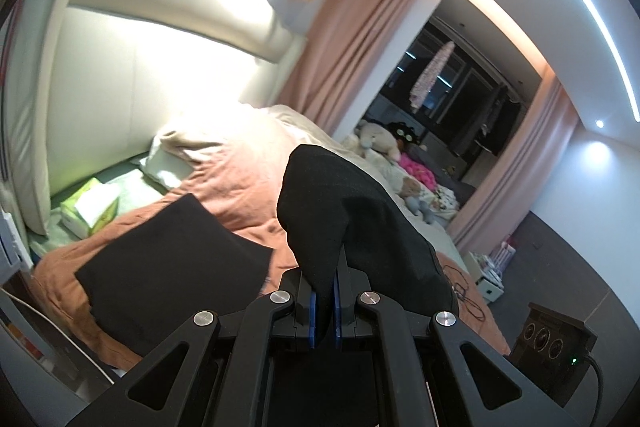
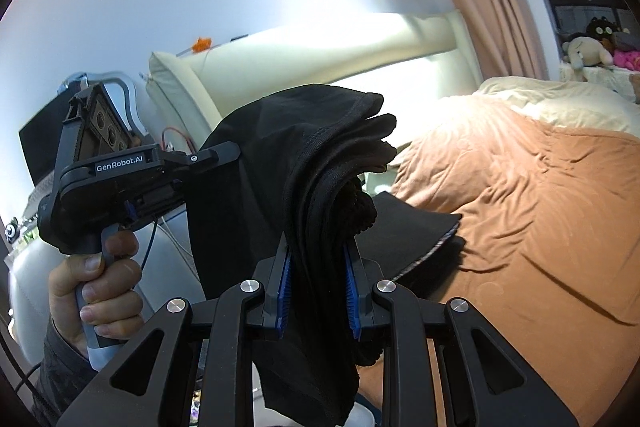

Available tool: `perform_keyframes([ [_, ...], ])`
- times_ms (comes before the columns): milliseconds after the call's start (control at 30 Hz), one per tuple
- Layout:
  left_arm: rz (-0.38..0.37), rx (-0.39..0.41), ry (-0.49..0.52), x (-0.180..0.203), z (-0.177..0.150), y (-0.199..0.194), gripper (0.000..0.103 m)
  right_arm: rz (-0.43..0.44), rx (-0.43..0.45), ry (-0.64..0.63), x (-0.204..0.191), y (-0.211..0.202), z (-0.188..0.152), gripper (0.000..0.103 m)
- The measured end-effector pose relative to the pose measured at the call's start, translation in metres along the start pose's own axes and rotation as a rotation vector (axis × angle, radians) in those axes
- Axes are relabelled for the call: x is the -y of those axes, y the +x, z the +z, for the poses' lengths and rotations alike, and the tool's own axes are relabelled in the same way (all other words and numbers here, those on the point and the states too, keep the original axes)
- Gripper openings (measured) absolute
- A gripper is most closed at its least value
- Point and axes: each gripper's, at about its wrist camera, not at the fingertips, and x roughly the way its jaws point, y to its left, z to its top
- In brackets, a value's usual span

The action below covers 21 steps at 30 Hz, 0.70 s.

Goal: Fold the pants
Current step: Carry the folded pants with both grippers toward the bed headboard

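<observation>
While clamping black pants, both hand-held grippers tilt down

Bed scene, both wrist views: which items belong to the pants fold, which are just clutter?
In the job:
- black pants, bunched, held up off the bed
- left gripper, shut on the pants
- right gripper, shut on the pants

Lying about:
- folded black garment on the orange blanket
- tissue box
- plush toys
- pink curtains

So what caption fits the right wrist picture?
Right tool clamping bunched black pants above an orange-covered bed.
</observation>
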Motion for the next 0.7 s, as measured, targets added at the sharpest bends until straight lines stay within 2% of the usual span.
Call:
perform_keyframes([
  [300,0.08,-0.017,-0.03,-0.06,0.019,0.032,0.006,0.043,-0.052,0.018,0.025,0.061,0.002,0.02],
  [467,0.112,-0.05,-0.045,-0.091,0.027,0.068,0.006,0.045,-0.089,0.048,0.055,0.097,0.006,0.02],
  [700,0.153,-0.107,-0.051,-0.114,0.031,0.127,0.006,0.024,-0.122,0.093,0.101,0.126,0.012,0.02],
])
